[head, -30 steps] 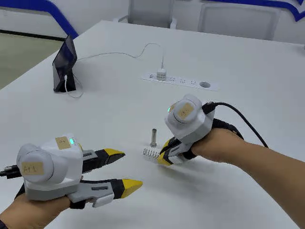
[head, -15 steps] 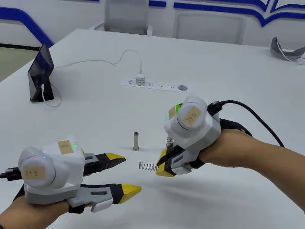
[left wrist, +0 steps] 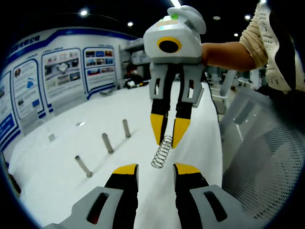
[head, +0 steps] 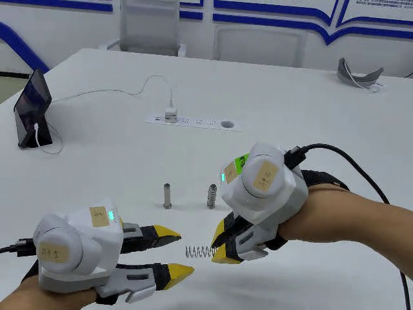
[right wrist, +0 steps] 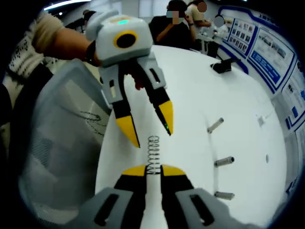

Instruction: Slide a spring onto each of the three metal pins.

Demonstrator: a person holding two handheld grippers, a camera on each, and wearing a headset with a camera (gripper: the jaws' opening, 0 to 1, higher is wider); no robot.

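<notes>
My right gripper (head: 221, 249) is shut on one end of a loose spring (head: 199, 252), which lies level just above the white table (head: 310, 129). The left gripper (head: 175, 254) faces it from the near left, open and empty. Behind them stand a bare metal pin (head: 168, 196) and a pin wearing a spring (head: 211, 196). In the left gripper view the right gripper (left wrist: 168, 131) hangs the spring (left wrist: 162, 152) just beyond my own open tips (left wrist: 156, 169), and three pins (left wrist: 108, 143) stand at the left. The right gripper view has the spring (right wrist: 152, 153) pinched between its tips (right wrist: 153, 171).
A power strip (head: 193, 121) with a white plug and cable lies at mid-table. A dark tablet on a stand (head: 27, 110) sits at the left edge. Chairs (head: 148, 26) stand beyond the far edge. People stand in the background of the right gripper view.
The right gripper has carried the spring back from the pins toward me and the left gripper. A pin wearing a spring has come into sight. The left gripper stays open.
</notes>
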